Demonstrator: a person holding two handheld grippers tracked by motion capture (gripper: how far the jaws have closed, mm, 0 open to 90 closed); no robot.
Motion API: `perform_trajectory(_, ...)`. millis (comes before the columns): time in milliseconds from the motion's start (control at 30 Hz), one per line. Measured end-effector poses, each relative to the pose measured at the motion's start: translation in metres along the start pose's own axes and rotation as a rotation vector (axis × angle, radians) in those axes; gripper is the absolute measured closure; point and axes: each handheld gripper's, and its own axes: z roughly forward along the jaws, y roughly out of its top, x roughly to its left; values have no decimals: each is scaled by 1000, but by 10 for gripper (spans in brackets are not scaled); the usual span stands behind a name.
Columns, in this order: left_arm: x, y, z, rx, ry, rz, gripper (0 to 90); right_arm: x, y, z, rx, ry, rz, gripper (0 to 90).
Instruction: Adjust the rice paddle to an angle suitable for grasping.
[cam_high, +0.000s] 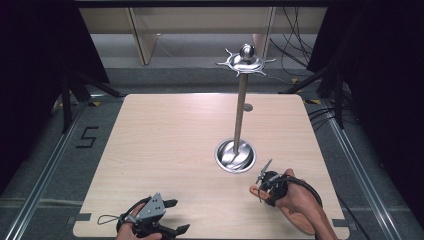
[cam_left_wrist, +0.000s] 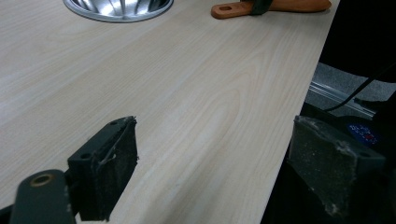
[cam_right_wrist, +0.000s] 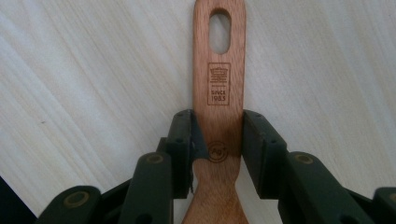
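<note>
Dark curtains close off both sides of the room, and cables trail across the grey floor beyond the far right corner of our pale wooden desk (cam_high: 165, 150). On the desk, right of centre, stands a tall metal stand (cam_high: 240, 112): a thin upright pole rising from a round, shiny, fluted base (cam_high: 235, 156), with a ball-topped disc bearing small hooks at the top.

Near the right front corner of the desk we hold the right gripper (cam_high: 263, 183) over a wooden spatula (cam_high: 300, 215) that lies flat on the surface, its handle end pointing left toward the middle of the desk and its broad blade under our hand near the desk edge. In the right gripper view, the fingers (cam_right_wrist: 184, 140) sit against either side of the spatula's handle (cam_right_wrist: 219, 93), pinching it just below the stamped mark, with the oval hanging hole further up the handle beyond them.

At the near left of the desk we hold the left gripper (cam_high: 172, 216), low over the front edge. Its fingers (cam_left_wrist: 109, 172) are spread wide apart with nothing between them; in the left gripper view one hangs over the wood and the other past the desk edge. That view also shows the stand's base and the spatula's handle tip (cam_left_wrist: 226, 9) far off.
</note>
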Motion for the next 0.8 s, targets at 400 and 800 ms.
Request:
perform_trajectory(400, 0, 0, 0, 1, 5, 4, 148, -14, -32, -29, -242, 0, 115, 664)
perform_trajectory(800, 2, 1, 0, 5, 7, 40, 148, -27, -60, -64, -436, -26, 205, 671)
